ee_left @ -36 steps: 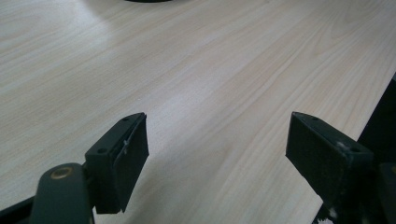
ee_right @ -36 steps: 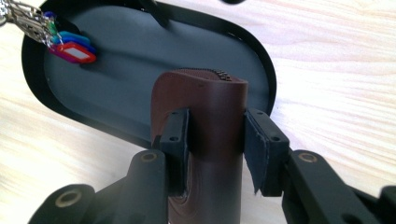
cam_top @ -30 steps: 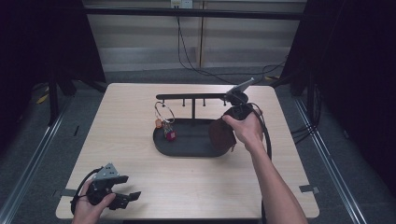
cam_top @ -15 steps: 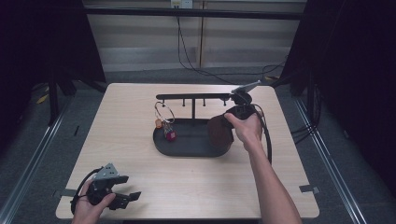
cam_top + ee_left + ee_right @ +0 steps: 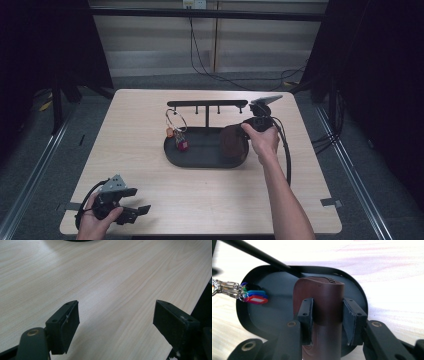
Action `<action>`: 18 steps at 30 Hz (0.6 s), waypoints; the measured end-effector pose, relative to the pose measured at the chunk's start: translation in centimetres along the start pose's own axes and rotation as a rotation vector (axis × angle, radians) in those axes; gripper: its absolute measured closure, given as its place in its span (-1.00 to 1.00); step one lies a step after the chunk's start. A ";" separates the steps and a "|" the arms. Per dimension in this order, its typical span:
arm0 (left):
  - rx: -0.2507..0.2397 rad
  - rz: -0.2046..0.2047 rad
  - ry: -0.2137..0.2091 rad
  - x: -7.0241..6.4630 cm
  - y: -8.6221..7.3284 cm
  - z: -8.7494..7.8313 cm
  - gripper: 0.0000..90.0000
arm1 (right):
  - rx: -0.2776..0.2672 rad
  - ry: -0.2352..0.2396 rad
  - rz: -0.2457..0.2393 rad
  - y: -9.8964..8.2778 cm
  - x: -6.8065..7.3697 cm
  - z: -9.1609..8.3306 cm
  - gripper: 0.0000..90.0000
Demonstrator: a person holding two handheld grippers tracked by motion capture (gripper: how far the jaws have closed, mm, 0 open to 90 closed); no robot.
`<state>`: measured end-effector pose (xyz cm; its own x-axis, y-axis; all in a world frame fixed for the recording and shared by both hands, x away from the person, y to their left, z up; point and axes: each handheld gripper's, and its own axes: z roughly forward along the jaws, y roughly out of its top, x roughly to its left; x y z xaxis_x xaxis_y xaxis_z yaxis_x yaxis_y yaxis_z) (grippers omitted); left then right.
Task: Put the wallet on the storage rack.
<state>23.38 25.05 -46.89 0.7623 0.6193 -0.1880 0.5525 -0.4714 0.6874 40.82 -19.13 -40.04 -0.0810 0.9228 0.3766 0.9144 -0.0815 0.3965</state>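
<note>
Rack bar point(image 5: 207, 103) blocks above tray point(image 5: 200, 161); front clear.

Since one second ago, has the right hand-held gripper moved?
Yes, slightly. The right hand-held gripper, shut on the brown wallet, has shifted a little away from the person, judged against the black tray.

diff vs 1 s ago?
Barely any. The right hand-held gripper, shut on the brown wallet, edged slightly away from the person over the black tray. The left hand-held gripper stays open near the table's front corner; the keys hang as before.
</note>
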 end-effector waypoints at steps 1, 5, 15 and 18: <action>0.001 0.000 0.000 0.0 0.0 0.0 -0.53 | -0.005 0.003 0.007 0.0 -0.2 0.1 0.40; 0.008 0.003 -0.006 0.1 0.0 0.0 -0.54 | 0.002 0.005 0.013 -0.1 -0.5 0.8 0.39; 0.003 0.001 -0.005 0.1 0.0 -0.1 -0.53 | -0.002 0.023 0.015 -0.3 -0.3 2.6 0.39; 0.003 0.004 -0.004 0.0 0.0 0.0 -0.53 | -0.019 0.056 0.035 -0.2 -0.3 2.5 0.39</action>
<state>23.40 25.08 -46.86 0.7656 0.6151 -0.1884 0.5509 -0.4755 0.6859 41.65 -18.43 -42.32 -0.0718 0.8967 0.4367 0.9093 -0.1210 0.3982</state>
